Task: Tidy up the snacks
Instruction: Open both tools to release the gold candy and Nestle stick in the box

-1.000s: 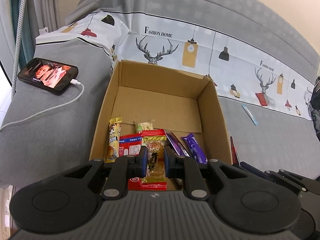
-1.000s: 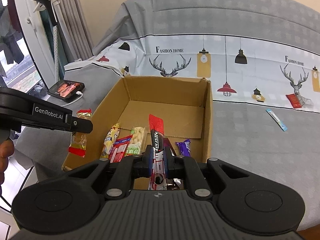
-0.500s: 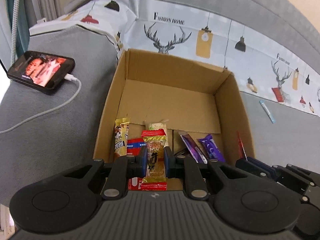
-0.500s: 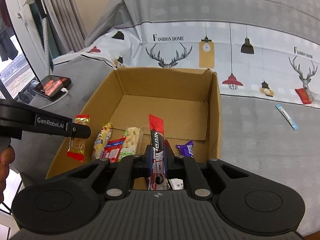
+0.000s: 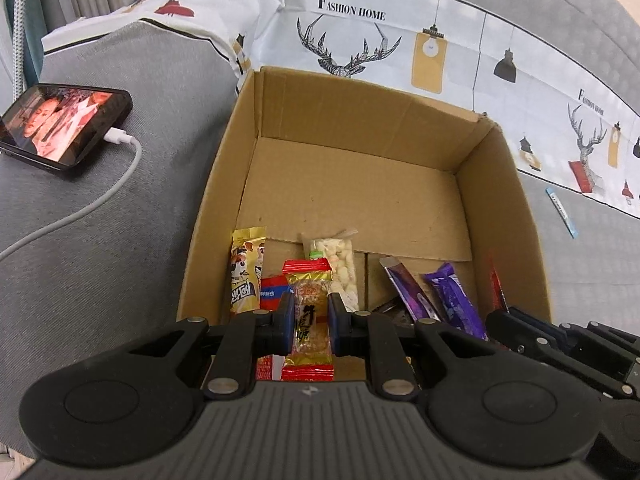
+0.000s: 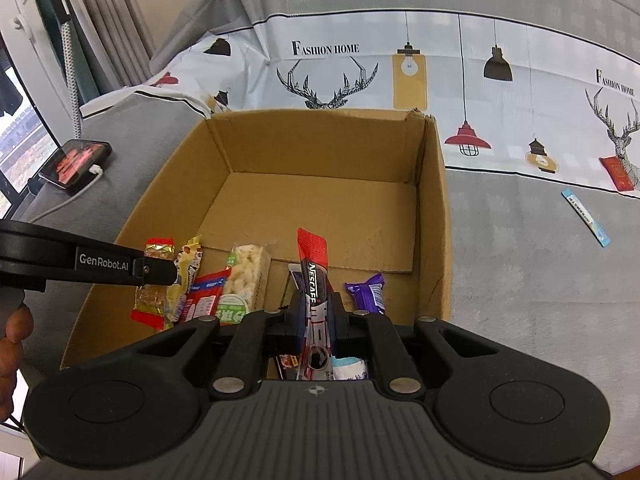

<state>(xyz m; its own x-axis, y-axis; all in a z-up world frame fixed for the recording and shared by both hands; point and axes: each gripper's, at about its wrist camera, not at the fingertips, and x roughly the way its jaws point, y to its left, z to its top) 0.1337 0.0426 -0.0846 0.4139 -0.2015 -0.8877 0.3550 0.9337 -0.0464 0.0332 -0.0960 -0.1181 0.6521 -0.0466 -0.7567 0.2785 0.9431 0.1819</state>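
An open cardboard box point(image 5: 500, 184) point(image 6: 434, 200) stands on a grey sofa. My left gripper point(image 5: 308, 320) is shut on a gold candy packet with red ends point(image 5: 310, 300) over the box's near left part; the right wrist view shows the same packet point(image 6: 154, 280) at the left gripper's tip. My right gripper point(image 6: 316, 316) is shut on a red Nescafe stick point(image 6: 314, 264) over the near middle. On the box floor lie a yellow cartoon packet point(image 5: 247, 276), a red packet point(image 5: 274, 290), a clear bag of white pieces point(image 5: 340, 260) and purple wrappers point(image 5: 452, 300).
A lit phone point(image 5: 60, 124) on a white cable point(image 5: 80, 212) lies on the sofa left of the box. A printed cloth point(image 6: 480, 80) hangs over the sofa back. A small blue stick point(image 6: 586, 216) lies on the cushion to the right. A person's fingers point(image 6: 14, 328) show at the left edge.
Both grippers have come lower and nearer to the box, each still holding its packet. The box now fills more of both views.
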